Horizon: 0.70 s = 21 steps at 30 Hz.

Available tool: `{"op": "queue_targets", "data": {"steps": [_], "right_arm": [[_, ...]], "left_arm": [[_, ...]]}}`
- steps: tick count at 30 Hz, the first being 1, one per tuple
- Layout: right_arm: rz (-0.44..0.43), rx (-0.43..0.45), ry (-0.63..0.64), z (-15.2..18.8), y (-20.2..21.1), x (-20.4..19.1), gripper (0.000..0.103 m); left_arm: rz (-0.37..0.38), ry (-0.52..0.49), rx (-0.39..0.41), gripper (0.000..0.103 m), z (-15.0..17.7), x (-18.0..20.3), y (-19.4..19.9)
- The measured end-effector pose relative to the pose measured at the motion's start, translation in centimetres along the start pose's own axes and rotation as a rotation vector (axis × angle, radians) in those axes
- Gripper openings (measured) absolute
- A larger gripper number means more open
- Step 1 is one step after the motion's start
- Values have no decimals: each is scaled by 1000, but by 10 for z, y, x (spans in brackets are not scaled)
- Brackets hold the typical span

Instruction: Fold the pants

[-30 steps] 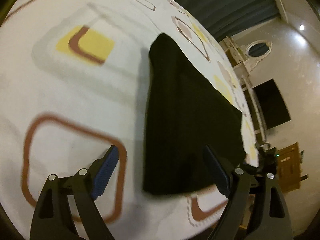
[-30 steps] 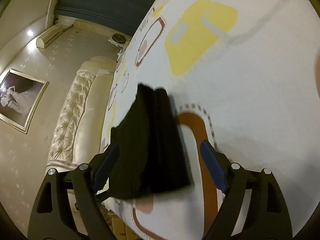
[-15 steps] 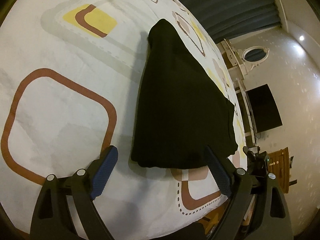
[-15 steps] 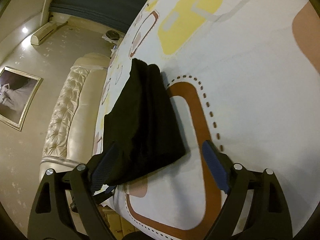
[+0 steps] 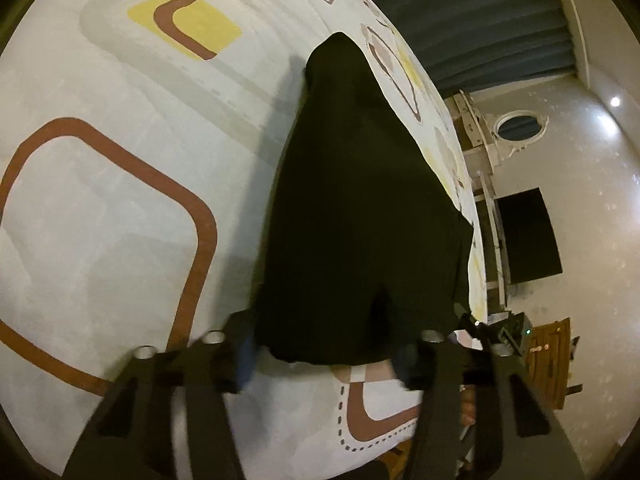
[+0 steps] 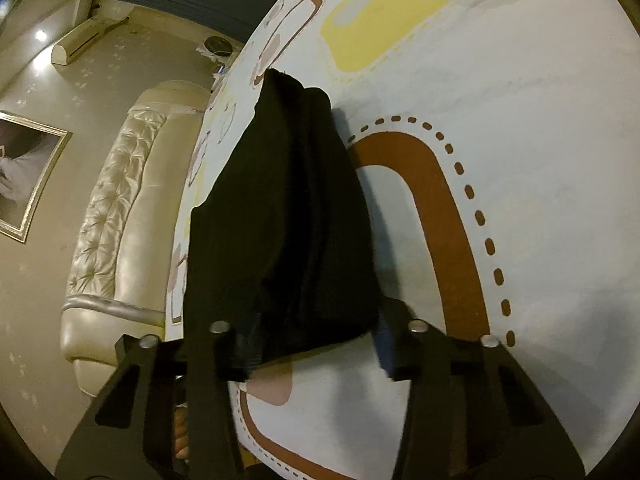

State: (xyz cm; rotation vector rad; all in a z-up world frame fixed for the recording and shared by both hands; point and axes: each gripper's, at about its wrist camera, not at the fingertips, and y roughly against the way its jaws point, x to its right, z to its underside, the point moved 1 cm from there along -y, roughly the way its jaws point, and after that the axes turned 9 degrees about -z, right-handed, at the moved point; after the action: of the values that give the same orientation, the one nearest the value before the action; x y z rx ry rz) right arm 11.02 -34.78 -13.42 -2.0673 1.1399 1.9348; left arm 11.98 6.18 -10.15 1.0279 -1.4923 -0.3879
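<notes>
Through the left wrist camera I see the black pants (image 5: 360, 220) folded on the patterned bedsheet (image 5: 120, 200), long axis running straight away from my left gripper (image 5: 326, 354), narrowing at the far end. Its fingers are spread wide, gripping nothing. Dark curtains (image 5: 480, 20) hang beyond.

Through the right wrist camera the pants (image 6: 280, 220) lie lengthwise ahead of my right gripper (image 6: 312, 354), likewise released, near the sheet's (image 6: 520, 140) edge beside a tufted headboard (image 6: 120, 208)
</notes>
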Motion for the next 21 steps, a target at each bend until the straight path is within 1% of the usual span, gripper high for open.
{"op": "queue_targets", "data": {"steps": [3, 5, 8, 12, 17, 21], "right_arm": [[-18, -3, 5, 0, 6, -4, 34], [-35, 1, 7, 0, 11, -7, 33], [-52, -1, 19, 3, 20, -11, 32], [-60, -12, 25, 12, 30, -12, 32], [-74, -20, 9, 26, 42, -2, 32], [-81, -17, -7, 34, 43, 6, 32]], "left_arm": [[-29, -10, 14, 38, 1, 6, 5], [-55, -25, 23, 36, 3, 13, 8], [-71, -35, 27, 35, 7, 17, 13], [-98, -66, 25, 35, 17, 20, 19], [-118, -120, 29, 35, 28, 20, 22], [-130, -148, 36, 35, 35, 20, 21]]}}
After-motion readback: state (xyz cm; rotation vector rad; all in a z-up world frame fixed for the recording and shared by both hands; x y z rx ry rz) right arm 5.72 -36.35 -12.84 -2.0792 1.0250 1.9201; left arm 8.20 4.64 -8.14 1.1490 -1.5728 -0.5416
